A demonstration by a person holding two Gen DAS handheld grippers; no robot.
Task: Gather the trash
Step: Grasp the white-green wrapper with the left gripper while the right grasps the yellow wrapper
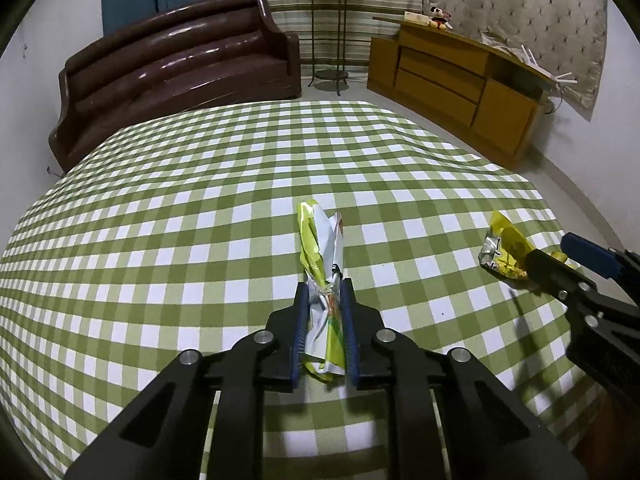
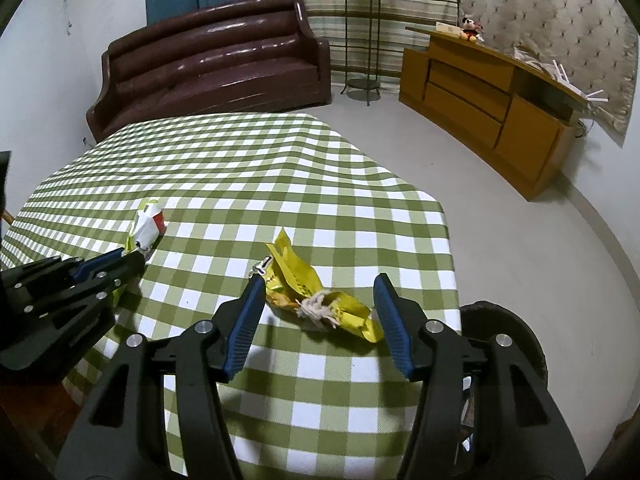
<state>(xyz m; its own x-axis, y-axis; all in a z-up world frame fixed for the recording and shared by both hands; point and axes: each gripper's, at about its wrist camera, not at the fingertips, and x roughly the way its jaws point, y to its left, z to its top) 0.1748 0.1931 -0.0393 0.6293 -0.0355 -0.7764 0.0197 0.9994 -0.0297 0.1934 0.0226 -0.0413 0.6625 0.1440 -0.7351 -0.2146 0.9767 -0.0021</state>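
Green-checked cloth covers the counter (image 1: pixel 200 208); brown sofa (image 1: pixel 168 60) and wooden cabinet (image 1: pixel 460 88) at far side. Left tool (image 1: pixel 324 292) closed on the white-green wrapper (image 1: pixel 322 240), which lies lengthwise between its pads, far end on the cloth. Right tool (image 2: pixel 320 308) wide open, holding nothing, straddling the yellow wrapper (image 2: pixel 304 284) near the right edge. No bin identifiable. Judged: one piece gripped, one ungrasped, none deposited

Both wrist views low, sharing tablecloth (image 1: pixel 200 200)
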